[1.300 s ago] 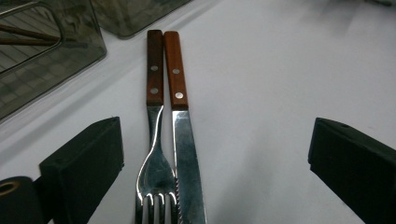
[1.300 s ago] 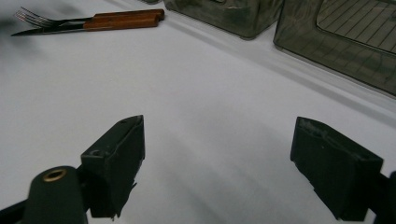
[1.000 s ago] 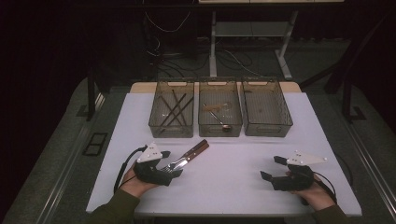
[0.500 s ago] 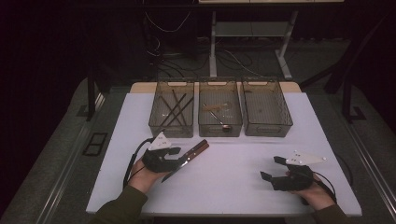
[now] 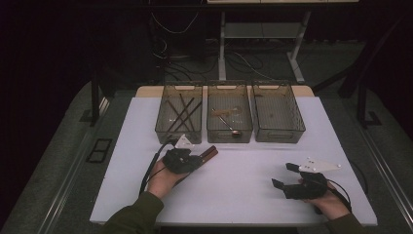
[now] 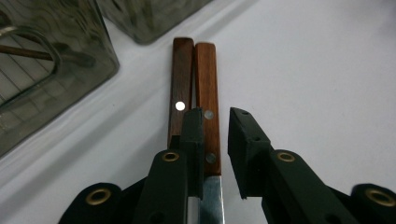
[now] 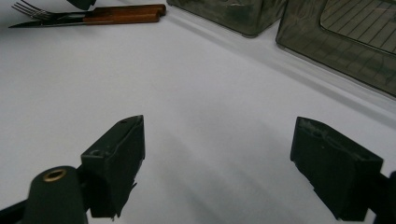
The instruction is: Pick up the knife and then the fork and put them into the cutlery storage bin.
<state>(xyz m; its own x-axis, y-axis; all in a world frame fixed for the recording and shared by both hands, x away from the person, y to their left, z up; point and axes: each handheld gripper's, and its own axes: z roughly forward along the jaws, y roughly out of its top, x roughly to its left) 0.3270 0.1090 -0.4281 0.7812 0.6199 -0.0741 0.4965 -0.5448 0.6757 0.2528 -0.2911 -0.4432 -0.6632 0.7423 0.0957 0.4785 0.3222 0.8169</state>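
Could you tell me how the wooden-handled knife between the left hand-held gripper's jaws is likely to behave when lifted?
The knife looks rigid, so it should not flex. Its flat handle probably won't roll. Gripped near the blade junction, it may tilt slightly.

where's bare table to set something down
Free: the white table between the left hand-held gripper and the right hand-held gripper, and right of the three smoky plastic bins. Crowded: by the two wooden-handled utensils under the left bin.
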